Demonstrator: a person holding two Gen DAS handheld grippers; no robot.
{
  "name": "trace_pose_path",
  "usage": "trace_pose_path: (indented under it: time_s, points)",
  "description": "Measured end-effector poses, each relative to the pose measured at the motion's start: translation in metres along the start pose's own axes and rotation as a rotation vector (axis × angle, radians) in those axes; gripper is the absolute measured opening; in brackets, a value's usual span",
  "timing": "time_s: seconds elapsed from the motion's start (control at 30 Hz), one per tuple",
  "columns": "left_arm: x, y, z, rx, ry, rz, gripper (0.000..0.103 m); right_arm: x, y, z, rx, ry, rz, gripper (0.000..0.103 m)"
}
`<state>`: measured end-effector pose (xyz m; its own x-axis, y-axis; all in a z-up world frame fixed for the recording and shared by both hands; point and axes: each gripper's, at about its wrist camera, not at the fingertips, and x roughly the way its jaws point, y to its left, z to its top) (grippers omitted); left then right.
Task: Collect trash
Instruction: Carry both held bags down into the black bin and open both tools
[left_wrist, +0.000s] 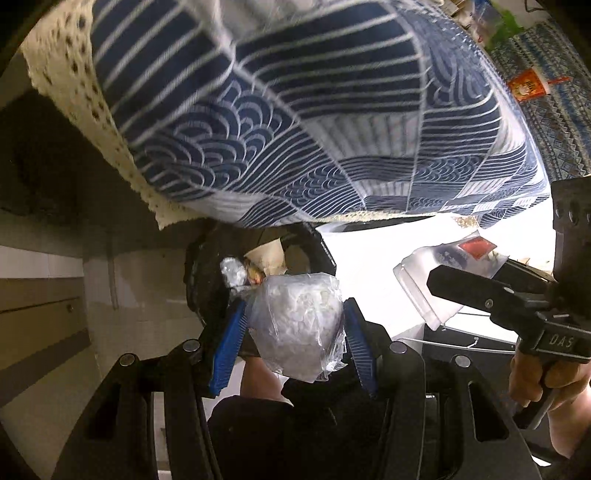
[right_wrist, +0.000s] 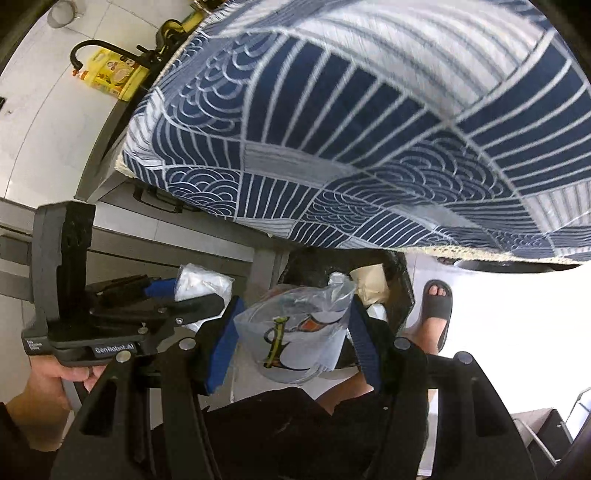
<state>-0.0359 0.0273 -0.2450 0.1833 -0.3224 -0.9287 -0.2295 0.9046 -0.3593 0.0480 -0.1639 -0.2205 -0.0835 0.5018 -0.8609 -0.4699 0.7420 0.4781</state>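
Pale tiled floor (right_wrist: 33, 122) and a table draped in a blue-and-white patterned cloth (left_wrist: 295, 110) form the setting; both grippers are seen pointed steeply down below the table edge. Nearest the left wrist camera, the left gripper (left_wrist: 295, 336) is seen clamped on a crumpled clear plastic bag with white contents (left_wrist: 295, 325); the bag is pressed between both blue pads and fills the gap. Nearest the right wrist camera, the right gripper (right_wrist: 291, 332) is seen closed on a clear printed plastic packet (right_wrist: 291, 332); it is held between the pads, its top edge projecting beyond the fingertips. Just beyond and beneath both held items a black-lined trash bin (right_wrist: 399, 295) is seen, already containing beige paper and plastic scraps. A sandalled foot (right_wrist: 436, 306) is noted beside the bin.
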Motion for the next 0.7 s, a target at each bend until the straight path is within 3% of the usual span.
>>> trace_pose_path:
  time_s: [0.43, 0.5, 0.53, 0.7]
  points:
    - [0.014, 0.011, -0.003, -0.034, 0.032, -0.007, 0.053, 0.017, -0.003, 0.007, 0.028, 0.023, 0.002, 0.058]
    - [0.015, 0.012, -0.001, -0.051, 0.043, -0.005, 0.071, 0.016, -0.003, 0.009, 0.036, 0.021, 0.008, 0.064]
    - [0.016, 0.013, -0.001, -0.059, 0.048, -0.008, 0.073, 0.015, -0.004, 0.009, 0.041, 0.019, 0.009, 0.070]
    - [0.017, 0.016, 0.001, -0.073, 0.055, -0.017, 0.073, 0.011, -0.007, 0.012, 0.062, 0.013, -0.002, 0.071]
